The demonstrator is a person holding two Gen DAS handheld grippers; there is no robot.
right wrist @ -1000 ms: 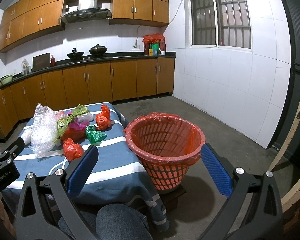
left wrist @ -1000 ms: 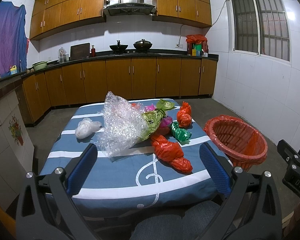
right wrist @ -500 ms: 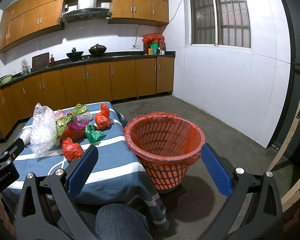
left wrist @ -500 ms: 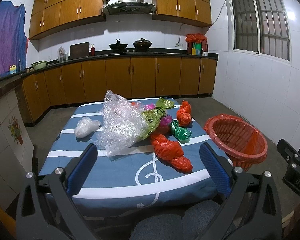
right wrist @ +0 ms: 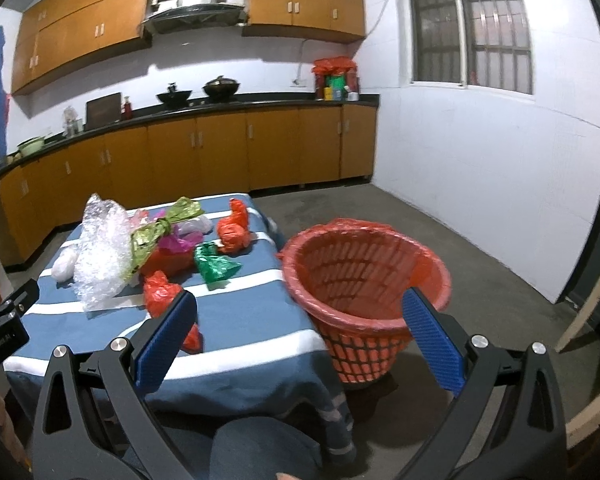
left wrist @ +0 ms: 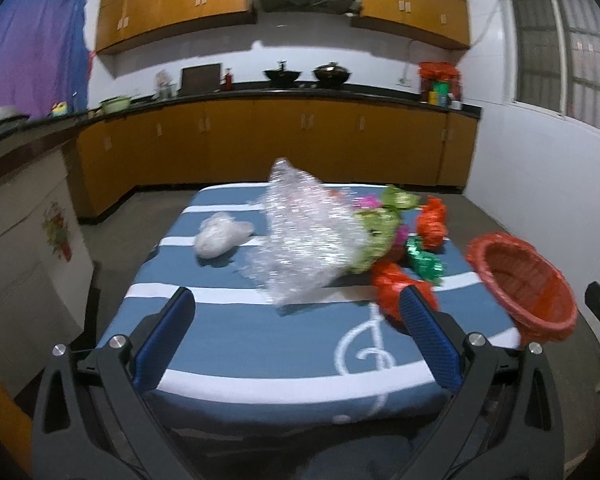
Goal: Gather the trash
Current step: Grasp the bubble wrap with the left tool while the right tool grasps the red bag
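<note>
- Holding nothing in either gripper: left gripper (left wrist: pixel 296 320) and right gripper (right wrist: pixel 300 330) both spread wide, hovering short of the counter (left wrist: pixel 260 336).
- Lying heaped mid-counter: bubble wrap (left wrist: pixel 304 240), white bag (left wrist: pixel 220 236), green bag (right wrist: pixel 214 266), orange bags (right wrist: pixel 233 232) — all crumpled, touching or overlapping.
- Standing just beside the counter's right edge: lined orange basket (right wrist: pixel 364 264).
- Risking a snag — pinching one bag likely dragging neighbours off the edge.
- Risking a slip — thin film sliding from the pads mid-carry, missing the basket.

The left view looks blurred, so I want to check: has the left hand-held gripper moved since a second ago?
Yes. The left hand-held gripper has advanced forward over the table, toward the bubble wrap.
</note>
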